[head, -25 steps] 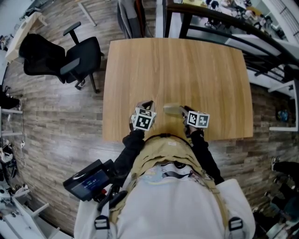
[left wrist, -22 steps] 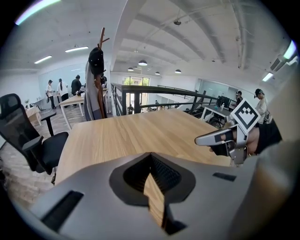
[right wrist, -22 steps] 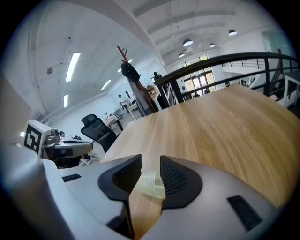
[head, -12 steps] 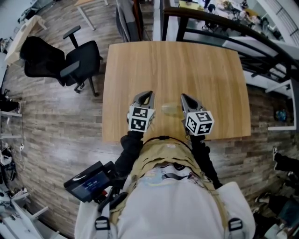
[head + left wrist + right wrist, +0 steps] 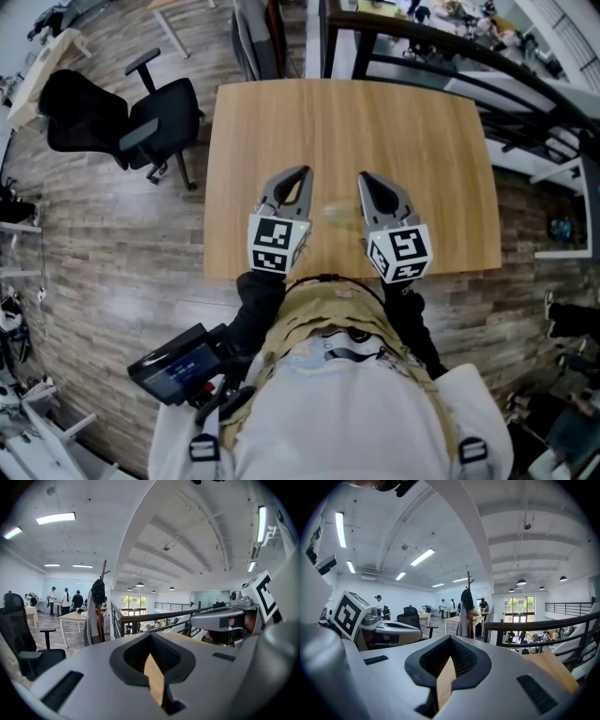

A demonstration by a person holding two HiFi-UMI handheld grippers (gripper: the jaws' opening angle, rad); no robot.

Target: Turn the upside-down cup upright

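Office chair (image 5: pixel 141 112): black, on the plank floor left of the table (image 5: pixel 375 122).

Left gripper (image 5: pixel 298 178): held over the table's near edge, left of centre, its marker cube (image 5: pixel 277 244) towards the person. Its own view shows the jaws pressed together with nothing gripped. Only a thin slit remains, and the table's wood shows through it.

Cup (image 5: pixel 339 216): pale and see-through, on the table by its near edge, between the two grippers and held by neither. It appears in the head view only, too blurred to tell which end is up. Neither gripper view shows it.

Right gripper (image 5: pixel 366 180): over the table's near edge, right of centre, clenched on nothing. Its own view shows the same narrow wood-coloured slit between closed jaws.

Railing (image 5: pixel 450 56): dark, beyond the table's far edge, and seen in all three views.

Gripper views only, beyond the table: a coat stand (image 5: pixel 98 606) hung with dark clothes, people (image 5: pixel 65 599) standing at distant desks, and ceiling strip lights. Each gripper view also catches the other gripper alongside.
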